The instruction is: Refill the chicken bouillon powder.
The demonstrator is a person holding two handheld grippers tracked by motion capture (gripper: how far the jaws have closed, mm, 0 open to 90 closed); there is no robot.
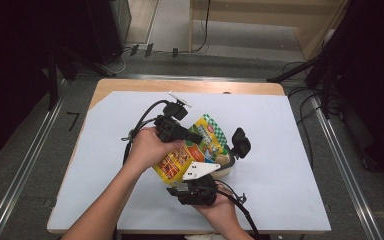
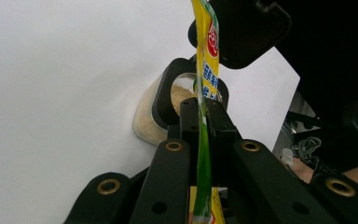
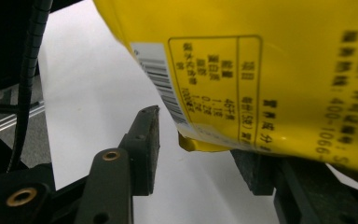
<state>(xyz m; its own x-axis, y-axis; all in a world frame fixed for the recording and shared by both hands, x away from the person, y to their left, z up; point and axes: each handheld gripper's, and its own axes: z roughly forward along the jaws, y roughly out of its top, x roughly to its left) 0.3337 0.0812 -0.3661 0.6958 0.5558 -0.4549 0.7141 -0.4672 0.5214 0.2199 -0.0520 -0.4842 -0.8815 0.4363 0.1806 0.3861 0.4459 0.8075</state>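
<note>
A yellow and green pouch point(image 1: 177, 161) hangs above the white sheet, tilted. My left gripper point(image 1: 196, 138) is shut on its thin green edge point(image 2: 204, 140), with the pouch point(image 2: 207, 42) rising between the jaws. Just below the pouch lies a clear jar of pale granules point(image 2: 145, 125) with its black flip lid point(image 1: 240, 142) swung open. My right gripper point(image 1: 196, 180) comes in from the near side. In the right gripper view its jaws stand open point(image 3: 198, 149) around the pouch's lower corner point(image 3: 200, 142), with a clear gap at the left pad point(image 3: 145, 140).
A white sheet point(image 1: 285, 150) covers most of the wooden table point(image 1: 130, 86). Cables trail from both grippers over the sheet. Dark stands and cables crowd the floor past the table's far and right sides, and metal rails point(image 1: 25, 165) run along the floor.
</note>
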